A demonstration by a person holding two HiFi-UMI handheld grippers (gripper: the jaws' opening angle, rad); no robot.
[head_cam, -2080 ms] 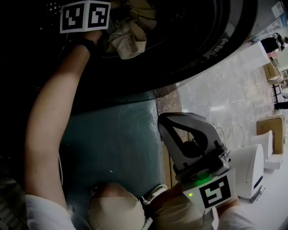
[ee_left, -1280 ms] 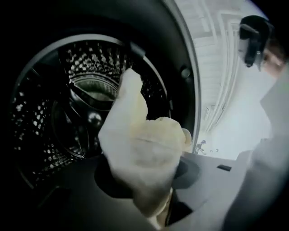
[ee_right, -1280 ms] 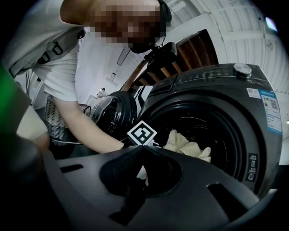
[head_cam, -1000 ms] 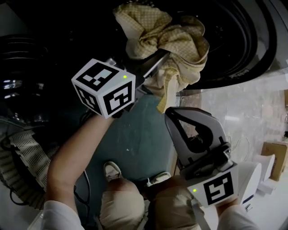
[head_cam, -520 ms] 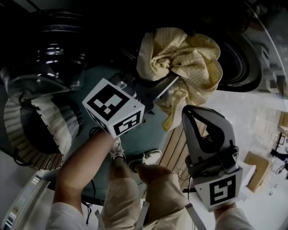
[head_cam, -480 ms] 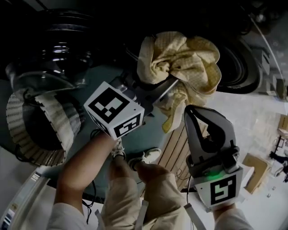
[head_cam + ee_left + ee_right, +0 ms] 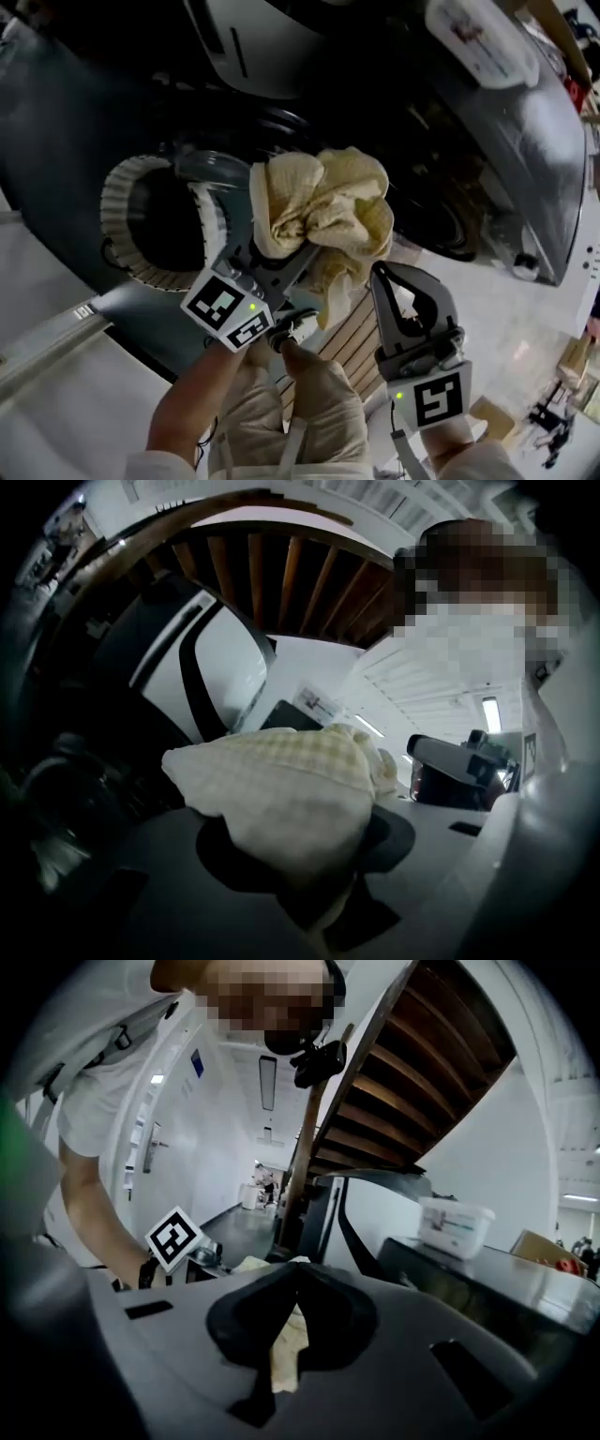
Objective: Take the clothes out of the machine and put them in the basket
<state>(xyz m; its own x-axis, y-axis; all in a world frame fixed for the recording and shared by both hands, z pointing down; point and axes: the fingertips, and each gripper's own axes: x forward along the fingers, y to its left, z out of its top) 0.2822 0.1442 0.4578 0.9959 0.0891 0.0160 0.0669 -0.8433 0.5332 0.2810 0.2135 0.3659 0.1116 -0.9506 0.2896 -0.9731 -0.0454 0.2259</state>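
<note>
- A crumpled pale yellow checked cloth [image 7: 323, 208] is bunched in a ball at the tip of the left gripper [image 7: 286, 261]. It is out of the machine and in the air, not yet in the basket.
- The left gripper is clamped on the cloth. In its own view the bundle fills the space between the jaws and spills over them. The jaws stand partly apart because the thick wad keeps them from meeting.
- A loose tail of the cloth hangs down on the left gripper's right side. The pinch appears to be on the middle of the bundle, which would keep most of it gathered for carrying.
- The right gripper [image 7: 383, 275] is just to the right of the left one, close to that hanging tail. Its jaws are closed tip to tip on nothing, and the cloth is only seen beyond them. It looks held aside, out of the way.
- The basket [image 7: 117, 211], round with a pale slatted wall and a dark inside, lies to the left of the left gripper and close by. I judge it the likely drop point.
- The machine [image 7: 450, 202], dark and round-fronted, is beyond the cloth to the right of both grippers.
- The person's knees [image 7: 314, 394] show below the grippers.
</note>
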